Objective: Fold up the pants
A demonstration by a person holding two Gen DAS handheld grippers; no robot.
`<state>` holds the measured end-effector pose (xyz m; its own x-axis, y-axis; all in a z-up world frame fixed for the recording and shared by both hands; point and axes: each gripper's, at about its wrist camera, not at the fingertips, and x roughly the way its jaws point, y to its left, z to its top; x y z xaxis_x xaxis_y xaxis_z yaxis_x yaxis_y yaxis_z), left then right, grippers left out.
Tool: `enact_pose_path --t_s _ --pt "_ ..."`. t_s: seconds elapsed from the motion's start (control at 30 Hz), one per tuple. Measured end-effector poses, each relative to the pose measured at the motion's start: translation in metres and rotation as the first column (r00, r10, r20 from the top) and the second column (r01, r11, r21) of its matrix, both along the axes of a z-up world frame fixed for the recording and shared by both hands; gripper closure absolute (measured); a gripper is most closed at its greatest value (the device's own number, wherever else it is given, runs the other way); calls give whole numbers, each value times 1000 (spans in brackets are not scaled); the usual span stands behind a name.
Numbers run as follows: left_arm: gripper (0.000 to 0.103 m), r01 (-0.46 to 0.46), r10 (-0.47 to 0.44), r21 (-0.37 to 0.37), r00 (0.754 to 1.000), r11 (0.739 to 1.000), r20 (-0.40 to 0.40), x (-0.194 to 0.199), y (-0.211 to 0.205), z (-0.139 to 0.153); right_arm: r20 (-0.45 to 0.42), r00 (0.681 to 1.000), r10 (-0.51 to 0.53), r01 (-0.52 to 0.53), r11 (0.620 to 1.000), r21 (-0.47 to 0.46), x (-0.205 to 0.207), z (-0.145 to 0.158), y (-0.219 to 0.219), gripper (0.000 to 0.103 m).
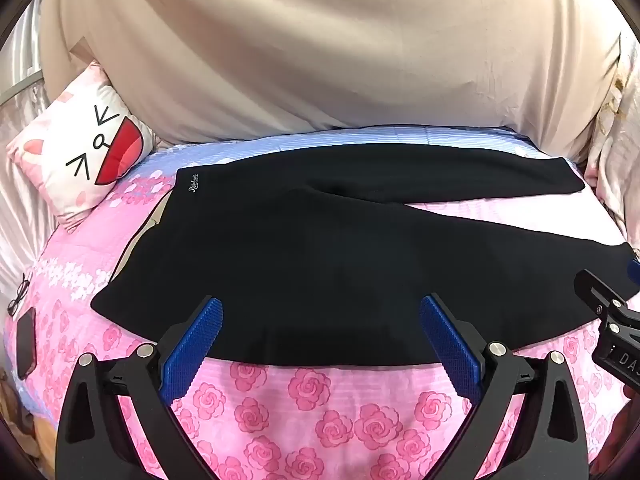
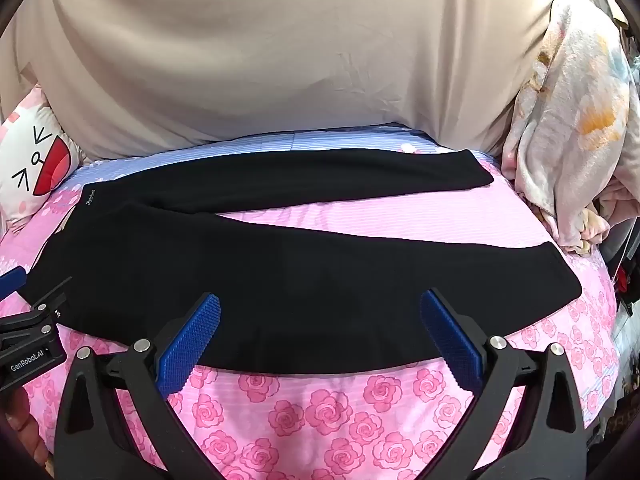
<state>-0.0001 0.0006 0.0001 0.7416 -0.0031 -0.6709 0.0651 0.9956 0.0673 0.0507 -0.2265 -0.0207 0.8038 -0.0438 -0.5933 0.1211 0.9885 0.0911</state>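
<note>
On the bed (image 1: 320, 408), pants (image 1: 320, 264) lie flat, unfolded, legs splayed toward 2 o'clock. Left gripper (image 1: 320, 316) and right gripper (image 2: 320, 312) hover at the near edge, fingers apart, empty. Judged step: approach. Next: grasp near leg, fold toward 12.

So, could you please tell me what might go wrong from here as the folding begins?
Three risks stand out.
1. The black pants lie with the legs splayed apart, so a fold made now may come out uneven.
2. Both sets of jaws are open over the near edge; the left gripper or the right gripper could pinch the rose-print sheet too.
3. The glasses and the phone could get swept by dragged fabric.
</note>
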Motion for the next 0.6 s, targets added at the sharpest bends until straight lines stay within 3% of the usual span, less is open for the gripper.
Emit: enact_pose_path --t_s 0.6 --pt "5 0 0 11 1000 1000 -3 -2 1 -2 5 1000 -1 1 1000 6 0 1 -4 5"
